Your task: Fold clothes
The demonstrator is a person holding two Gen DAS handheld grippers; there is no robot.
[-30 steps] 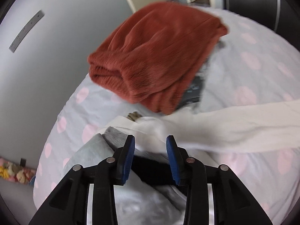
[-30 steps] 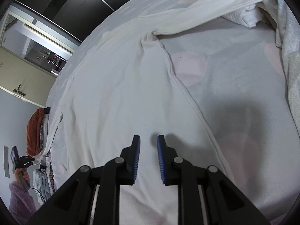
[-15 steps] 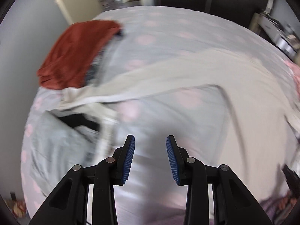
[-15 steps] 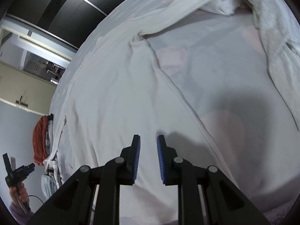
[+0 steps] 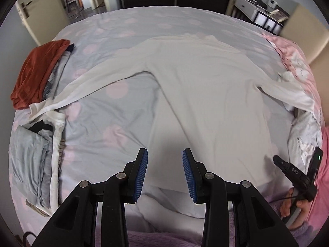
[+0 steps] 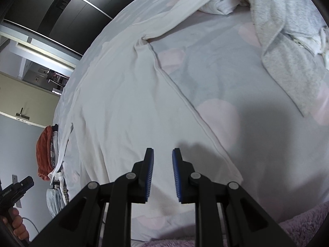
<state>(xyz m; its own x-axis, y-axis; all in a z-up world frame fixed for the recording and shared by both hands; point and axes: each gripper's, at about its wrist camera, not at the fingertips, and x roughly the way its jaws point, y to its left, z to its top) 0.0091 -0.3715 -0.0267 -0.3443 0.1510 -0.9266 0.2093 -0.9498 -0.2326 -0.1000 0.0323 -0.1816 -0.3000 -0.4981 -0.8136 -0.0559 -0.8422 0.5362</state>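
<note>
On the dotted grey bedsheet [image 5: 115,123]: long-sleeved white cotton shirt [image 5: 201,94] spread flat.
Both my grippers [image 5: 165,170] [image 6: 162,173] hang released, empty; next, pinching the sleeve at ten o'clock inward.

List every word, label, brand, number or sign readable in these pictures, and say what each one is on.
White lettering on the black body of the right gripper, seen in the left wrist view: too small and blurred to read.
White lettering on the black body of the left gripper, seen in the right wrist view: too blurred to read.
No other text shows, not on the white long-sleeved top or the rust-red folded garment.
</note>
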